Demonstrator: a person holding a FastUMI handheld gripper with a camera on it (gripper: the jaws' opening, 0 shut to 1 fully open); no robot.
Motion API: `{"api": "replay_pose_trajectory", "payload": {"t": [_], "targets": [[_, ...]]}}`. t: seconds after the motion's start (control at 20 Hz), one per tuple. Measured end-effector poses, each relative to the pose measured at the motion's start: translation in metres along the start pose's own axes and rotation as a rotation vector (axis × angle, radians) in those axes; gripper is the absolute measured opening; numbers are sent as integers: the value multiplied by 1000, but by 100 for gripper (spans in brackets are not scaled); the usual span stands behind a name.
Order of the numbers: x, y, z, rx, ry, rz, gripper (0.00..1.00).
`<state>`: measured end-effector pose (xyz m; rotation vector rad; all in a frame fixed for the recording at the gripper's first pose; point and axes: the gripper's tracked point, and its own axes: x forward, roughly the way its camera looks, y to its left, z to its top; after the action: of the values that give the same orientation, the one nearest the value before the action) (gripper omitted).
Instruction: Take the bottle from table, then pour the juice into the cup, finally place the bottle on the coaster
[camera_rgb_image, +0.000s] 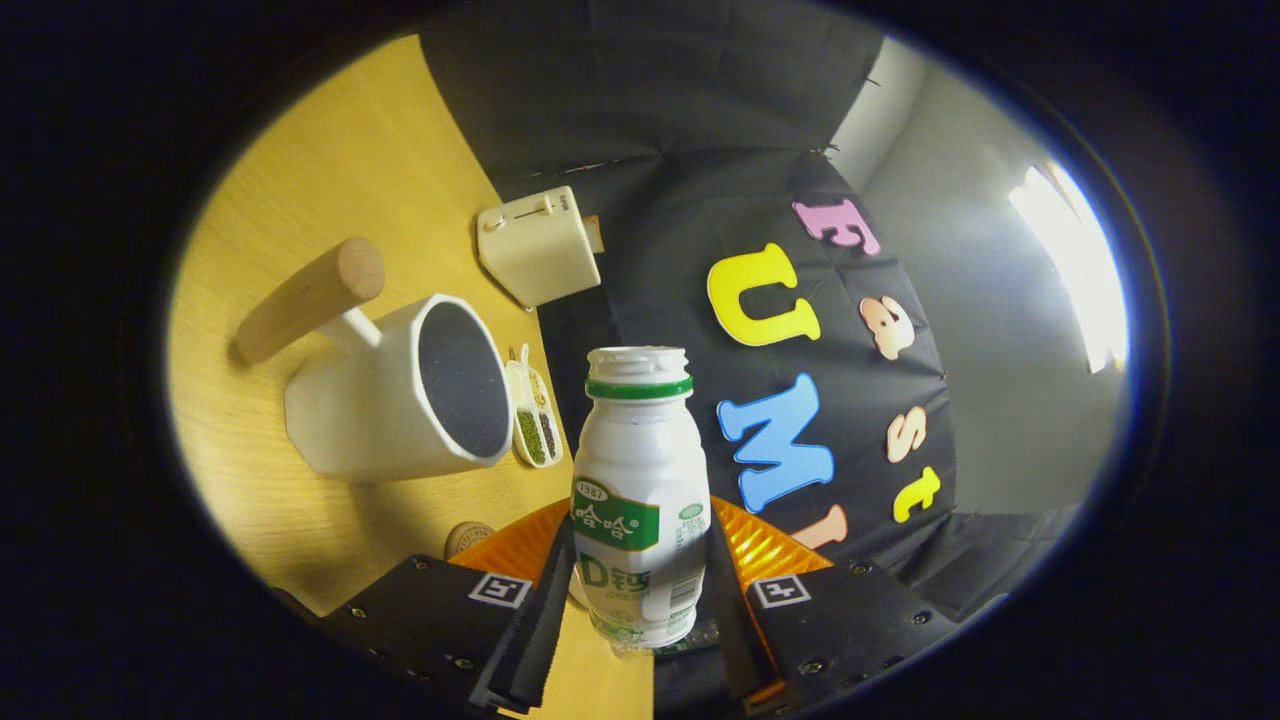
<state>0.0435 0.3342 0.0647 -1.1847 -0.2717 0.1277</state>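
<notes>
Two fingers of the gripper (640, 610) press on either side of the white plastic bottle with a green label and open neck (640, 500), holding it clear of the yellow wooden table (330, 180). Its long axis runs straight ahead; the white faceted cup with a wooden handle (400, 400) lies beyond, left of the neck, mouth toward it.

A yellow wooden table (330, 180) meets black cloth (640, 120) draped as the booth's wall. Beyond the cloth stands a pale grey wall (960, 330), with a bright light strip (1075, 265) glaring on it.
</notes>
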Motion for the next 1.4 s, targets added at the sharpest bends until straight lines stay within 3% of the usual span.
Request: {"api": "replay_pose_trajectory", "payload": {"t": [0.5,1.05,1.4], "targets": [[19,-17,-25,696,27,78,66],[49,8,-52,1079,84,122,66],[56,17,-60,1170,119,139,66]]}}
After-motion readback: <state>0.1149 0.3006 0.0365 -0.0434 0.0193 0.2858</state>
